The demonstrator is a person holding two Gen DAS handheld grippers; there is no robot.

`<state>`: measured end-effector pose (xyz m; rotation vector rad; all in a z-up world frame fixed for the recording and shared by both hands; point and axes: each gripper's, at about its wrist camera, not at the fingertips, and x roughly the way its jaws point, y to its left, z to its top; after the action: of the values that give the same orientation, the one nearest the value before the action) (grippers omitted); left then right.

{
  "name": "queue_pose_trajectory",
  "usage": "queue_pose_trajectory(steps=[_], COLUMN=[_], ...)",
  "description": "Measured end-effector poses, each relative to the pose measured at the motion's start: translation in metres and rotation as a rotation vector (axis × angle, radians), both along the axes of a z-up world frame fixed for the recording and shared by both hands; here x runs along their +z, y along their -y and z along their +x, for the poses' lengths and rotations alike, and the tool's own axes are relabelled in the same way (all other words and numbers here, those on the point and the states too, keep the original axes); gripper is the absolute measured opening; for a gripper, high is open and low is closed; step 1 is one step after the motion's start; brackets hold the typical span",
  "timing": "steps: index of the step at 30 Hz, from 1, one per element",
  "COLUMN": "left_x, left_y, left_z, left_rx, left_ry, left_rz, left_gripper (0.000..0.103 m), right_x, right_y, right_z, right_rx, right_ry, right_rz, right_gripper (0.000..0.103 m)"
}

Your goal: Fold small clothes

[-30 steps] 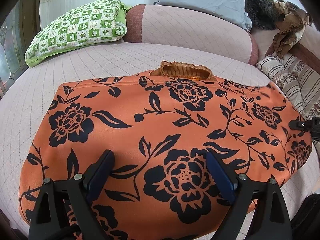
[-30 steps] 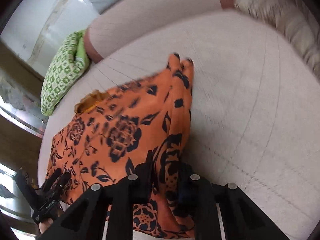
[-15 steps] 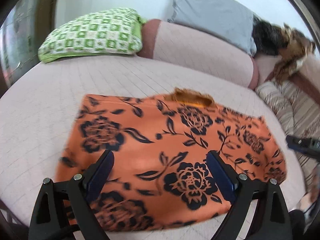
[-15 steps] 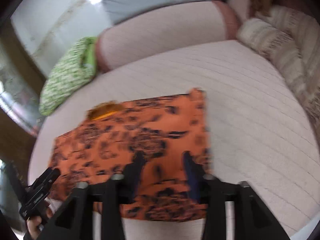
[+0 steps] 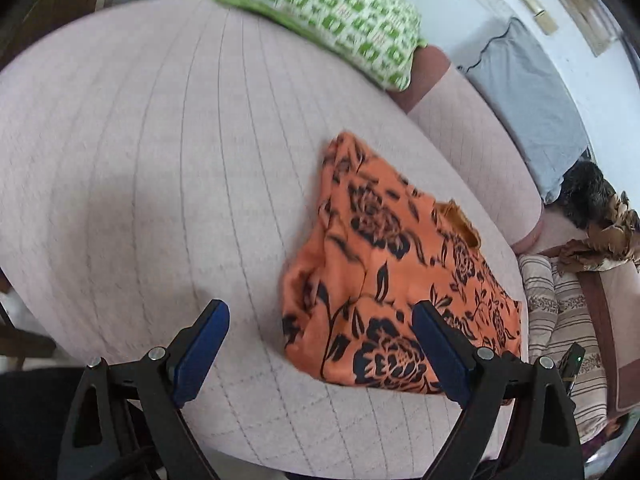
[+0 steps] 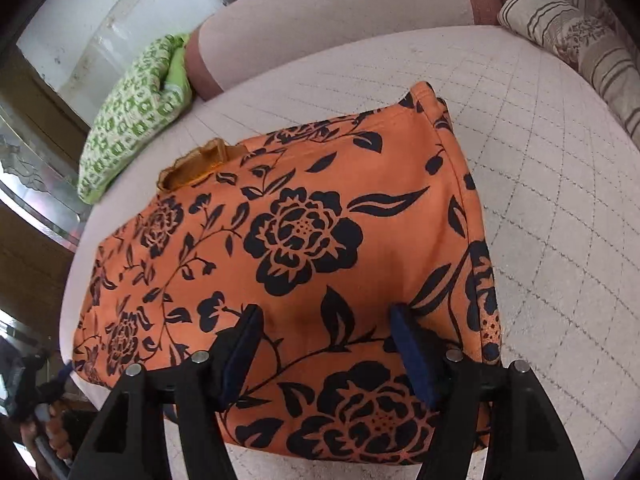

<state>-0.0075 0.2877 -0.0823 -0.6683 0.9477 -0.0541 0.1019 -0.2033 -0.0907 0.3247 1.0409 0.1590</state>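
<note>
An orange garment with black flowers (image 6: 320, 240) lies folded on the pale quilted bed (image 6: 560, 200). Its ribbed collar (image 6: 192, 168) pokes out at the far edge. My right gripper (image 6: 326, 344) is open and empty, right above the garment's near part. In the left wrist view the garment (image 5: 392, 288) lies to the right, with a rumpled near-left corner. My left gripper (image 5: 320, 344) is open and empty, above the bed at that corner. The left tool (image 6: 28, 392) shows at the lower left of the right wrist view.
A green-and-white checked pillow (image 5: 328, 20) lies at the far side of the bed. A pink bolster (image 5: 472, 152) and a grey pillow (image 5: 528, 112) line the back. Striped cushions (image 6: 580, 40) sit at the right. Bare quilt (image 5: 140, 160) lies left of the garment.
My right gripper has let go of the garment's right edge and opened. The garment now lies flat. My left gripper has swung left, off the garment, staying open.
</note>
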Motion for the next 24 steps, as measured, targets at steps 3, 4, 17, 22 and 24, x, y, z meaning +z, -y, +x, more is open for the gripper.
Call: queue_pose_trajectory(steps=[3, 4, 17, 22, 24], left_x=[-0.001, -0.001, -0.002, 0.038, 0.023], left_y=[0.014, 0.017, 0.021, -0.001, -0.004], left_z=[0.001, 0.002, 0.018, 0.063, 0.101], left_rx=[-0.050, -0.069, -0.151, -0.133, -0.163], left_ry=[-0.008, -0.014, -0.114, 0.090, 0.050], left_rz=[-0.010, 0.006, 0.109, 0.114, 0.100], left_gripper=[0.062, 0.052, 0.053, 0.076, 0.076], right_x=[-0.001, -0.001, -0.003, -0.004, -0.004], right_y=[0.003, 0.003, -0.003, -0.001, 0.000], right_z=[0.002, 0.003, 0.006, 0.006, 0.005], right_rx=[-0.002, 0.000, 0.039, 0.056, 0.061], right_ry=[-0.023, -0.028, -0.037, -0.041, -0.040], right_rz=[0.023, 0.021, -0.008, 0.017, 0.030], right_gripper=[0.069, 0.070, 0.074, 0.075, 0.077])
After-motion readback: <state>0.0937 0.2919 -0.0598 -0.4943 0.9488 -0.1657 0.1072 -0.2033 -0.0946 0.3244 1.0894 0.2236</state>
